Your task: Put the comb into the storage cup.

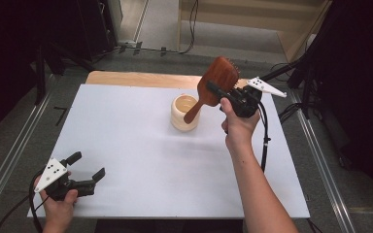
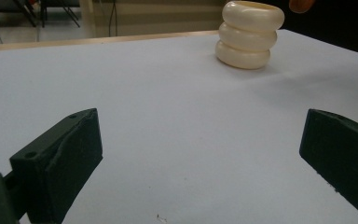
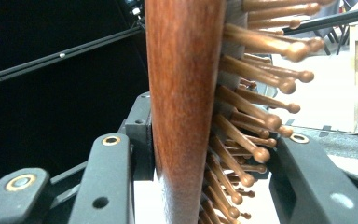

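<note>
A wooden paddle hairbrush (image 1: 213,85) hangs tilted over the table, its handle end dipping into the mouth of a cream ribbed cup (image 1: 184,112). My right gripper (image 1: 223,94) is shut on the brush's head; up close its jaws press the wooden back (image 3: 184,93) on one side and the bristles (image 3: 247,116) on the other. My left gripper (image 1: 88,166) rests open near the table's front left corner, its fingers (image 2: 70,154) wide apart over bare white surface. The cup (image 2: 251,35) stands ahead of it, to the right.
The white table top (image 1: 126,141) has a wooden strip (image 1: 136,78) along its far edge. Black stands and cables (image 1: 311,82) crowd the floor to the right, and metal rails run along both sides.
</note>
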